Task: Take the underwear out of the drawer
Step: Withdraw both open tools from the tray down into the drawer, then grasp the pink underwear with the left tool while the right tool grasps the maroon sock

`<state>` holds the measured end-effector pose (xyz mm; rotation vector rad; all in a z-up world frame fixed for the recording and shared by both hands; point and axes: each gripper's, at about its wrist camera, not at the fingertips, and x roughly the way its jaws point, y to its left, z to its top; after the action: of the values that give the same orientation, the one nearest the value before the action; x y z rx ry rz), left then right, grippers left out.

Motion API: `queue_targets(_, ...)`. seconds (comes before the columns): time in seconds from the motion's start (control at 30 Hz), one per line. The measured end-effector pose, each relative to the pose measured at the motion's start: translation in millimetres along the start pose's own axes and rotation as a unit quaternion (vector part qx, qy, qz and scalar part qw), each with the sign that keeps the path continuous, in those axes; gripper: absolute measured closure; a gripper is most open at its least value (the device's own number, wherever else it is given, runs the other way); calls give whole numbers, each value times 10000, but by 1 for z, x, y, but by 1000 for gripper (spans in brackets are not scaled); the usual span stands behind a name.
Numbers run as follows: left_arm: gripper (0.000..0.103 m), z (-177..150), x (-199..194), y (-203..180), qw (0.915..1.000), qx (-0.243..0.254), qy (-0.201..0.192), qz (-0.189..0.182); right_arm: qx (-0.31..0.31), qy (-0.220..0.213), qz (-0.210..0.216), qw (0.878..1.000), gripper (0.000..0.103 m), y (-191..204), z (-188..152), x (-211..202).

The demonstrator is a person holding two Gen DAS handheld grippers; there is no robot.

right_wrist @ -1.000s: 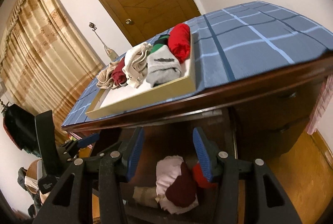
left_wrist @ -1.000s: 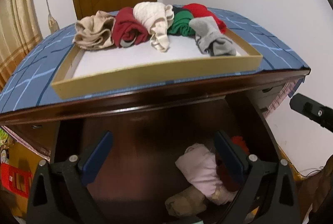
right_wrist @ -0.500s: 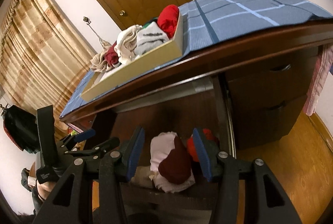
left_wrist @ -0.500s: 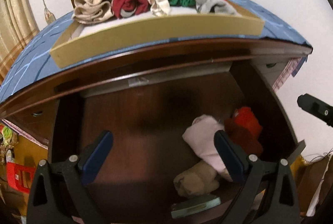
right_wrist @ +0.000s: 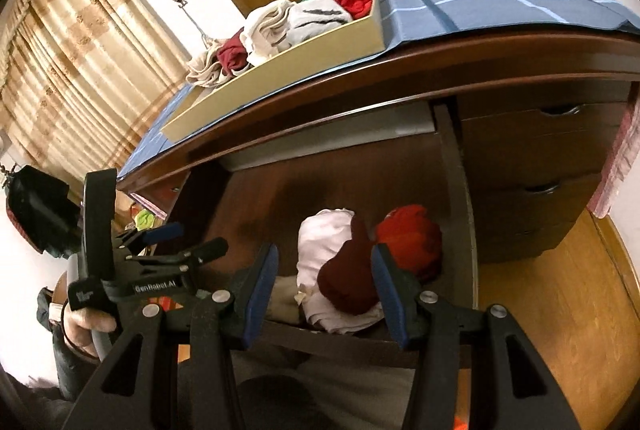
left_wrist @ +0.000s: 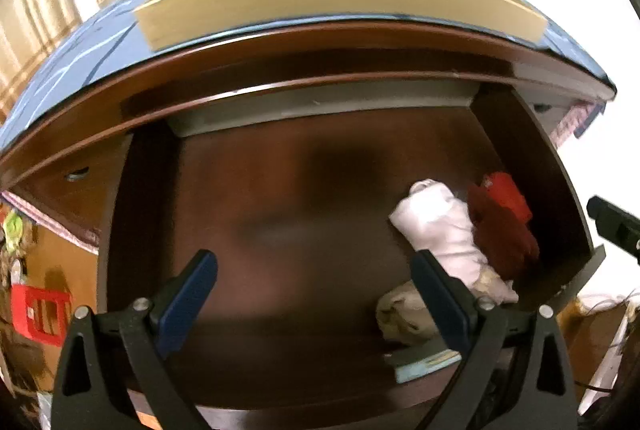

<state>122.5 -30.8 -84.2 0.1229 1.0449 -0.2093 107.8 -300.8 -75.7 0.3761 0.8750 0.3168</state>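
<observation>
Rolled underwear point(right_wrist: 336, 270) is seen bunched in the open drawer point(left_wrist: 280, 230), apparently at its right front corner. Both the left gripper point(left_wrist: 316, 294) and right gripper point(right_wrist: 326, 286) are held above it, jaws apart and empty.

Both handheld tools are black plastic two-finger grippers, the left gripper point(left_wrist: 314, 290) and the right gripper point(right_wrist: 324, 290), each with dark blue rubber pads point(right_wrist: 260, 286) and silver screws point(right_wrist: 222, 296). White "GenRobot.AI" lettering point(right_wrist: 158, 287) marks the left one's black body. A dark sleeve point(right_wrist: 66, 362) covers the person's left wrist.
</observation>
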Motion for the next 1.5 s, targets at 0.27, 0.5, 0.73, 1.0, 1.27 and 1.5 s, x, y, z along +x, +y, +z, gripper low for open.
queue_targets(0.27,4,1,1,18,9999,-85,-5,148,-55,521,-218,9984,52,0,16,29)
queue_targets(0.5,4,1,6,15,9999,-15,95,122,-239,1183,-352,9921,52,2,18,59)
queue_targets(0.73,4,2,10,13,9998,-34,184,69,-399,1985,-551,9777,52,4,7,97)
queue_targets(1.0,4,5,13,7,9996,-48,284,-60,-441,2351,-939,9664,52,-3,3,125)
queue_targets(1.27,4,12,25,-13,9986,159,492,-111,-278,2440,-383,9686,62,-8,4,126)
queue_targets(1.5,4,21,26,1,9989,-24,443,137,503,2779,336,9587,62,-9,14,161)
